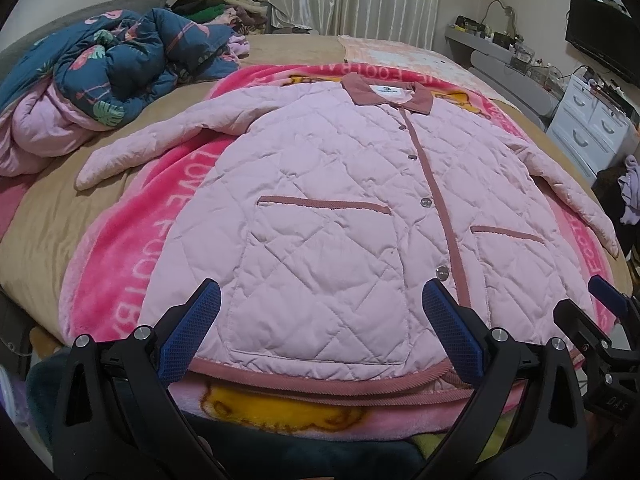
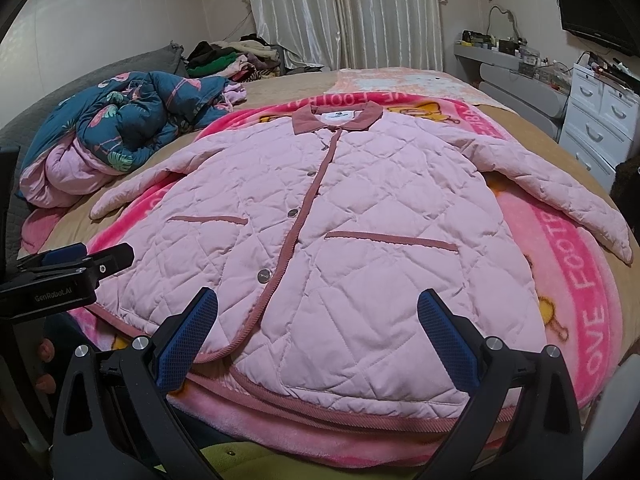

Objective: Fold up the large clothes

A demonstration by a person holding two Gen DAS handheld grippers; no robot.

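Note:
A pink quilted jacket (image 1: 336, 208) with darker pink collar, trim and snap buttons lies flat, front up, on a bright pink blanket (image 1: 132, 248), sleeves spread out to both sides. It also shows in the right wrist view (image 2: 352, 224). My left gripper (image 1: 320, 320) is open above the jacket's left hem, holding nothing. My right gripper (image 2: 318, 324) is open above the right half of the hem, holding nothing. The right gripper also shows at the left wrist view's right edge (image 1: 600, 320). The left gripper shows at the right wrist view's left edge (image 2: 68, 268).
A crumpled blue flamingo-print duvet (image 1: 120, 64) lies at the bed's far left. A pile of clothes (image 1: 224, 8) sits by the curtains. A white drawer unit (image 1: 592, 120) and a shelf with clutter stand to the right of the bed. The tan bed sheet (image 1: 40, 232) surrounds the blanket.

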